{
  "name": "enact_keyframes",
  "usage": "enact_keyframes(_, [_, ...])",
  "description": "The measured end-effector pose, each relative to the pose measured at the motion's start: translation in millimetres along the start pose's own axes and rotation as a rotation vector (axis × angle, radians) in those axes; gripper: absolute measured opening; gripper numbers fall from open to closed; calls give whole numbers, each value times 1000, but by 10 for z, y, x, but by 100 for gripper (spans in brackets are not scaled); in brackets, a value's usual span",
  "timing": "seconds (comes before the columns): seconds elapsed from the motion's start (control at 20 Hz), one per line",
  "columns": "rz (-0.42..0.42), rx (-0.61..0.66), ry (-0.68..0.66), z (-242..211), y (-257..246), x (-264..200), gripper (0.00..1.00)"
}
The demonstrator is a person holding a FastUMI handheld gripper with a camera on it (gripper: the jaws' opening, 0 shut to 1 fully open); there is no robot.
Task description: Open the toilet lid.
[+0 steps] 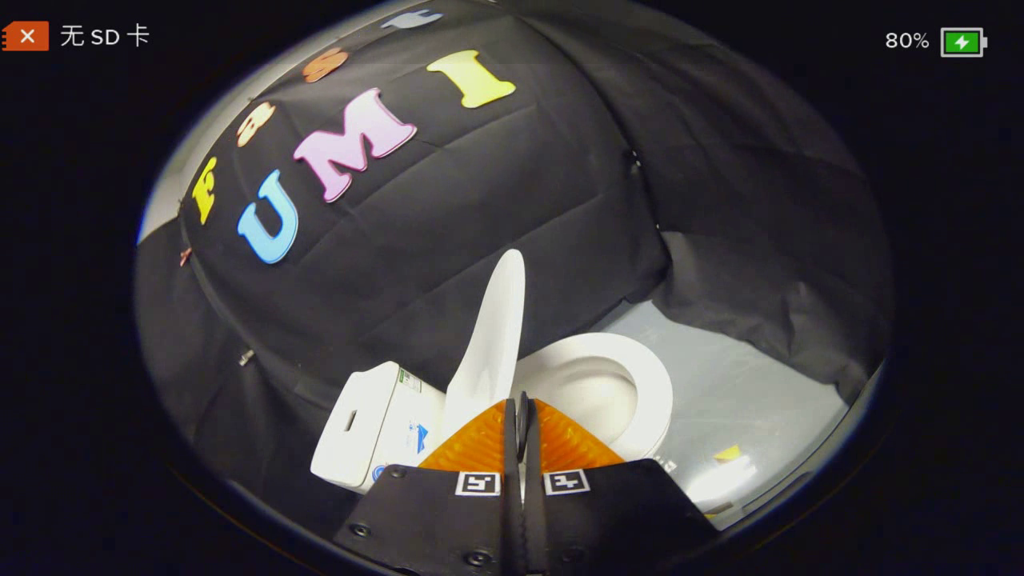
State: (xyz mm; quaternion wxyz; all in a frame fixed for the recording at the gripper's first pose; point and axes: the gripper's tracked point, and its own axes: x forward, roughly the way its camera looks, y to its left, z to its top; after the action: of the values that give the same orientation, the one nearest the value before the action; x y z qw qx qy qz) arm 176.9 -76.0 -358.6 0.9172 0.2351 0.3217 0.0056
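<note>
The lid [492, 340] stands raised, seen nearly edge-on; its long axis runs up from the hinge, tilting slightly toward the seat side in this view, with its tip against the black wall [448, 240]; its foot sits just ahead of the fingers, between tank and seat. The seat [652, 392] lies flat beside it, a white ring open to the bowl [588, 400], its long axis running away from the tank toward the grey floor [744, 384]. The tank [368, 432] is on the lid's other side, white, with a slot on its top face; stickers on its side carry blue and green marks too small to read. The gripper [522, 412] has its orange fingers [480, 444] pressed together with nothing between them, tips just short of the lid's base. A yellow scrap [726, 454] lies on the floor beyond the seat.
</note>
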Motion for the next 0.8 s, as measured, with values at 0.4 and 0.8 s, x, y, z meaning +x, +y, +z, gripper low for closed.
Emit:
enact_keyframes(0.4, [-54, -163, -66, 95, 808, -213, 6])
enact_keyframes(0.8, [-37, -293, -126, 14, 1619, -331, 9])
